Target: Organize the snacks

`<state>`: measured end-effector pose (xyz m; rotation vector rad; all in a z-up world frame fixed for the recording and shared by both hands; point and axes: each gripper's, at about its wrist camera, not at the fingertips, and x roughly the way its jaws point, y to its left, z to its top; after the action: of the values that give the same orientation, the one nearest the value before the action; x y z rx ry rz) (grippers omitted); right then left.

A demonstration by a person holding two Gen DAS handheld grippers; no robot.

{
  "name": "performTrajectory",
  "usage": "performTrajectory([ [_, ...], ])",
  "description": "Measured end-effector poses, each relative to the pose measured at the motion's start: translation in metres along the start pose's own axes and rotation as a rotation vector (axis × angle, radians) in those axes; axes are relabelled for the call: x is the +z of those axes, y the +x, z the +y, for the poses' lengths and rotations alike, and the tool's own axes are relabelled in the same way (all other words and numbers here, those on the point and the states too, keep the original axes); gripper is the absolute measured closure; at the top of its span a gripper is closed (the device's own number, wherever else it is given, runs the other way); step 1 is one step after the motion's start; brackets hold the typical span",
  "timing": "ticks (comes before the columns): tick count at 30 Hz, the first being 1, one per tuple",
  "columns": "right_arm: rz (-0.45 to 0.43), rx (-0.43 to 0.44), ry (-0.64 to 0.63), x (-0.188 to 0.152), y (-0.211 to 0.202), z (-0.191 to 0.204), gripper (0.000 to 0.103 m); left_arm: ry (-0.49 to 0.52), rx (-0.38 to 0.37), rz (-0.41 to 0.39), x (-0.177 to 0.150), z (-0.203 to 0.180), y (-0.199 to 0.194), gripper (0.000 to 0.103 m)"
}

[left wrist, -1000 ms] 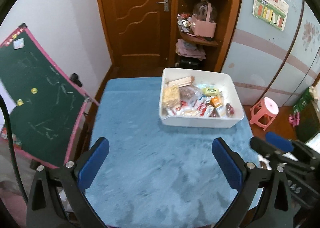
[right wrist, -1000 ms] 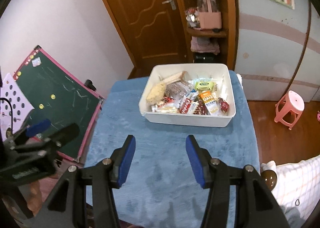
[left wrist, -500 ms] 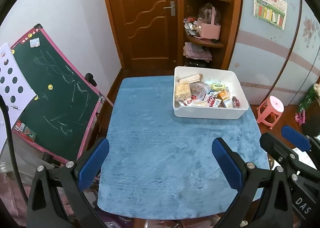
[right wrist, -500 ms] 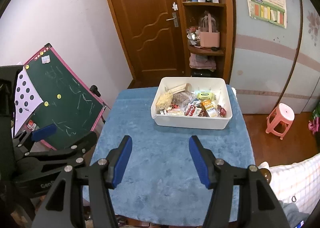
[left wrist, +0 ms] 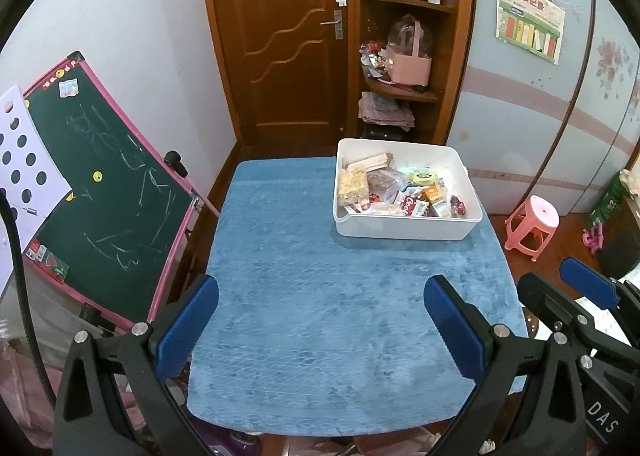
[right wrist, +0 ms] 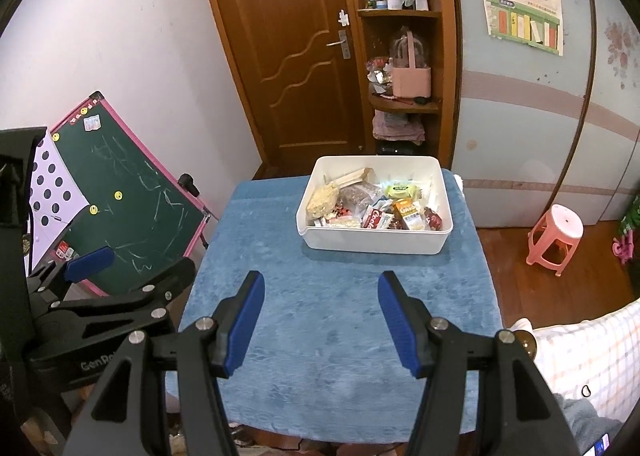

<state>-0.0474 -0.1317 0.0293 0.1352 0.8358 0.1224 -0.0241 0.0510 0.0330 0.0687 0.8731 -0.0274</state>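
A white bin [left wrist: 404,231] full of several mixed snack packets [left wrist: 394,192] stands at the far right of a table under a blue cloth [left wrist: 320,296]. It also shows in the right wrist view [right wrist: 374,246]. My left gripper [left wrist: 320,330] is open and empty above the table's near edge. My right gripper [right wrist: 320,322] is open and empty, also near the front edge, well short of the bin. Each gripper shows at the side of the other's view.
A green chalkboard with a pink frame [left wrist: 104,192] leans at the table's left. A pink stool [left wrist: 532,226] stands on the floor to the right. A wooden door [left wrist: 292,36] and corner shelves [left wrist: 404,68] are behind the table. A checked pillow [right wrist: 592,352] lies at the right.
Both grippers have pulled back and up from the bin, so it looks smaller and farther. Both stay open and empty.
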Motion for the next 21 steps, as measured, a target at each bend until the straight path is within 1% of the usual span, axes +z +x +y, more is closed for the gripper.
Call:
performTrajectory([
  [9,-0.007,-0.006,0.0,-0.003,-0.0072,-0.0025,0.043,0.009,-0.005,-0.003,-0.0016,-0.0055,-0.005,0.001],
  [21,-0.001,0.0,0.003,-0.0038,-0.0057,-0.0002,0.043,0.011,0.003,0.001,-0.0034,-0.0027,-0.003,0.001],
])
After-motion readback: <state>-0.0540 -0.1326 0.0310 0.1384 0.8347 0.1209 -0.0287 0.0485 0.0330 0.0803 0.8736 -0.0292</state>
